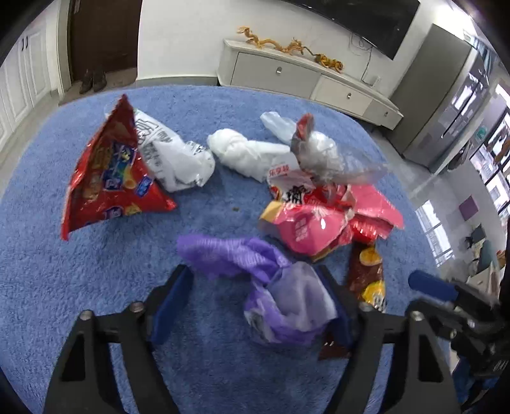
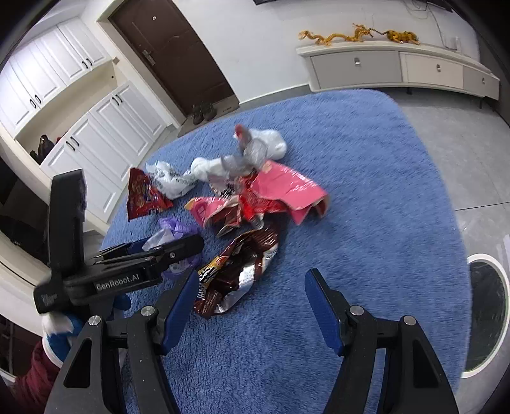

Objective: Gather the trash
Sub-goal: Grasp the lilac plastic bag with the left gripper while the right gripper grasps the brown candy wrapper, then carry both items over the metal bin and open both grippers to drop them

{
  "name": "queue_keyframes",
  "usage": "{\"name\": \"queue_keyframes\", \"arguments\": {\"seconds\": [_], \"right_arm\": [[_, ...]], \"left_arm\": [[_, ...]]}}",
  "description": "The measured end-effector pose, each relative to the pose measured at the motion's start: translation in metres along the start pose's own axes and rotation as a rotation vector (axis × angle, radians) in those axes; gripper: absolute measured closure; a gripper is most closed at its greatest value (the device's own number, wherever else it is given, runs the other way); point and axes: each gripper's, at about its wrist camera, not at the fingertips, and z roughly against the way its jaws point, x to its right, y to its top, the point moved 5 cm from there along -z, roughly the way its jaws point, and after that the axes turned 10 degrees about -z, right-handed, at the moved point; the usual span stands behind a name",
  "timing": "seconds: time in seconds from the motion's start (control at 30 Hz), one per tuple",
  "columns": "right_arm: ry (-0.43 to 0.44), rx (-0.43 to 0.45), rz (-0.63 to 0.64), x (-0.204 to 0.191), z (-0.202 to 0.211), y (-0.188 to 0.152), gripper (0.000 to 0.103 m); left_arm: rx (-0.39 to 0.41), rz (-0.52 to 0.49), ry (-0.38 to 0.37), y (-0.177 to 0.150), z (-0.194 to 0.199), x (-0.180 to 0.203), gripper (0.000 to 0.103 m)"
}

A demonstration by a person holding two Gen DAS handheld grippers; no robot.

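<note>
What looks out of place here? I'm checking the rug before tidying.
Litter is strewn over the fluffy blue rug: a red triangular snack bag, torn pink wrappers, a brown foil wrapper, white plastic bags and a crumpled purple plastic bag between the left gripper's fingers.

Both wrist views look down, sharing the rug (image 1: 47, 286).

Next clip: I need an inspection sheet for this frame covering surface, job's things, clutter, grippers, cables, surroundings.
Surface: blue rug on grey floor.
Job's things: purple bag between the left gripper fingers; brown wrapper, pink wrapper, red chip bag, white bags scattered.
Clutter: nothing seen besides the trash.
Grippers: left open around the purple bag; right gripper open, empty.
Cables: wires under the TV.
Surroundings: TV cabinet, door, white bin.
</note>
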Motion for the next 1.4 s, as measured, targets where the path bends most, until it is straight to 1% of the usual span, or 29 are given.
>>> {"name": "queue_keyframes", "arguments": {"seconds": [0.03, 0.07, 0.13, 0.17, 0.23, 0.37, 0.43, 0.47, 0.53, 0.6, 0.63, 0.67, 0.7, 0.77, 0.9, 1.07, 1.27, 1.4], "right_arm": [[0.003, -0.006, 0.002, -0.001, -0.002, 0.0, 0.036], [0.006, -0.011, 0.001, -0.001, -0.003, 0.0, 0.036], [0.016, -0.022, -0.006, -0.003, -0.008, 0.0, 0.036], [0.02, -0.026, -0.011, -0.003, -0.01, 0.0, 0.036], [0.037, -0.038, -0.028, -0.005, -0.015, 0.001, 0.036], [0.074, -0.067, -0.069, -0.01, -0.03, 0.002, 0.036], [0.081, -0.077, -0.087, -0.011, -0.036, 0.003, 0.035], [0.081, -0.075, -0.092, -0.011, -0.037, 0.004, 0.036], [0.063, -0.065, -0.078, -0.014, -0.039, 0.006, 0.052], [0.054, -0.07, -0.087, -0.012, -0.041, 0.006, 0.063], [0.053, -0.065, -0.085, -0.012, -0.039, 0.004, 0.067], [0.059, -0.063, -0.085, -0.012, -0.038, 0.002, 0.075], [0.07, -0.062, -0.088, -0.013, -0.036, 0.0, 0.081], [0.084, -0.054, -0.082, -0.016, -0.03, -0.005, 0.085], [0.102, -0.02, -0.05, -0.025, -0.013, -0.017, 0.086], [0.114, 0.037, -0.017, -0.032, 0.017, -0.031, 0.086], [0.097, 0.147, 0.04, -0.041, 0.064, -0.046, 0.086], [0.077, 0.22, 0.055, -0.035, 0.096, -0.054, 0.086]], "left_arm": [[0.013, -0.003, -0.002, -0.004, 0.004, -0.002, 0.039], [0.023, 0.002, -0.01, -0.008, 0.007, -0.004, 0.043], [0.036, 0.023, -0.035, -0.013, 0.014, -0.01, 0.064], [0.039, 0.046, -0.063, -0.016, 0.017, -0.014, 0.068], [0.051, 0.074, -0.07, -0.023, 0.023, -0.02, 0.069], [0.067, 0.093, -0.067, -0.035, 0.032, -0.026, 0.07], [0.072, 0.103, -0.066, -0.038, 0.035, -0.028, 0.07], [0.074, 0.109, -0.066, -0.039, 0.037, -0.028, 0.071], [0.078, 0.12, -0.062, -0.045, 0.042, -0.032, 0.071], [0.082, 0.121, -0.058, -0.046, 0.046, -0.031, 0.072], [0.087, 0.119, -0.053, -0.048, 0.05, -0.031, 0.072], [0.092, 0.118, -0.05, -0.05, 0.054, -0.031, 0.072], [0.097, 0.117, -0.046, -0.05, 0.057, -0.03, 0.072], [0.107, 0.118, -0.042, -0.052, 0.064, -0.029, 0.073], [0.128, 0.106, -0.036, -0.055, 0.078, -0.023, 0.073], [0.172, 0.075, -0.056, -0.052, 0.1, -0.006, 0.073], [0.214, 0.026, -0.088, -0.05, 0.121, 0.024, 0.073], [0.232, -0.014, -0.11, -0.046, 0.131, 0.049, 0.073]]}}
